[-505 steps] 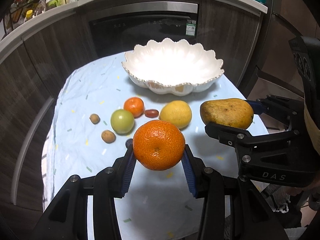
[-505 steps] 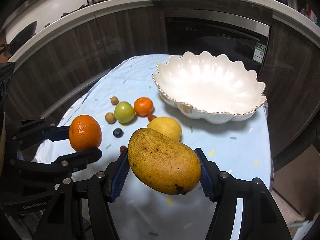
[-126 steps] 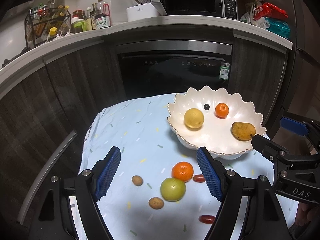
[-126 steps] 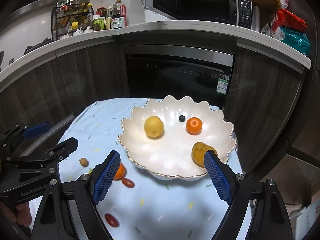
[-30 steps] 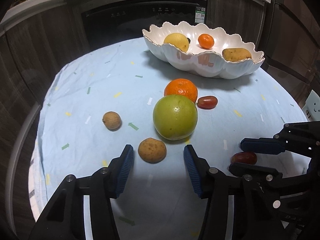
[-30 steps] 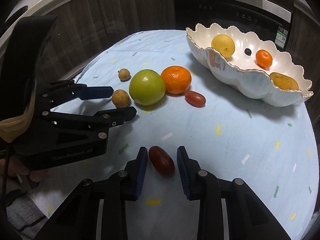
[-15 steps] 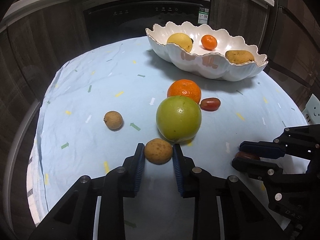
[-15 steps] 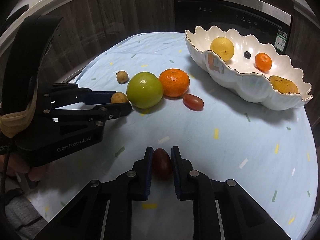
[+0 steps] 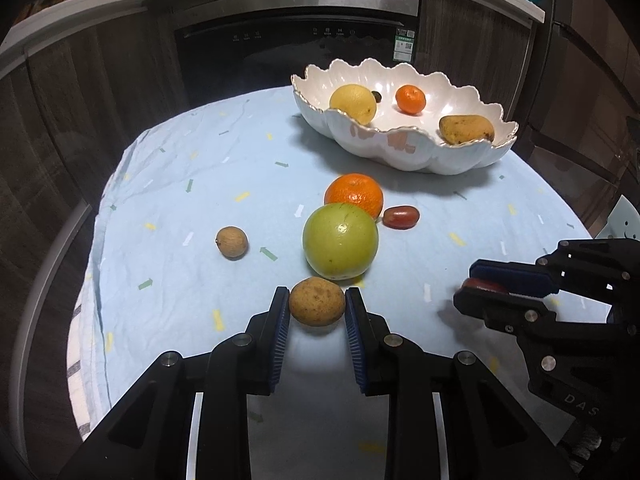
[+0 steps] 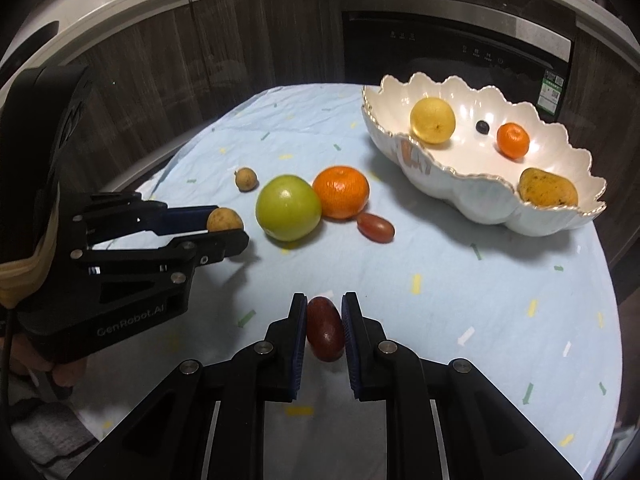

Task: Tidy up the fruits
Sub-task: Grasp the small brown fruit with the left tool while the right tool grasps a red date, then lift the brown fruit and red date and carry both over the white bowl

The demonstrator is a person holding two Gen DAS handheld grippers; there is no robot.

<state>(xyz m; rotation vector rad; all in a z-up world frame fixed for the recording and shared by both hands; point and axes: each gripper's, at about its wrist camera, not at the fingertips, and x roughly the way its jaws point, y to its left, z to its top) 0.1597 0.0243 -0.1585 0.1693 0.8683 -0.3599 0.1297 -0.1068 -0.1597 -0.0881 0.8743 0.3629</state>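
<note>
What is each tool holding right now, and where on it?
Left tool: small brown fruit, pinched across its sides. Right tool: dark red oblong fruit, gripped across its long sides.

Bowl (image 9: 404,152): glossy white glazed ceramic, gilt rim. Tablecloth (image 9: 180,184): matt pale-blue cloth, creased. Green fruit (image 9: 340,240): smooth, shiny. Orange (image 9: 354,194): dimpled peel. Brown fruit (image 9: 317,301) in left gripper (image 9: 317,316): dull, rough skin. Gripper bodies matt black plastic, ribbed blue pads (image 9: 281,320), metal screws. Cabinets (image 10: 224,52): dark wood grain.
</note>
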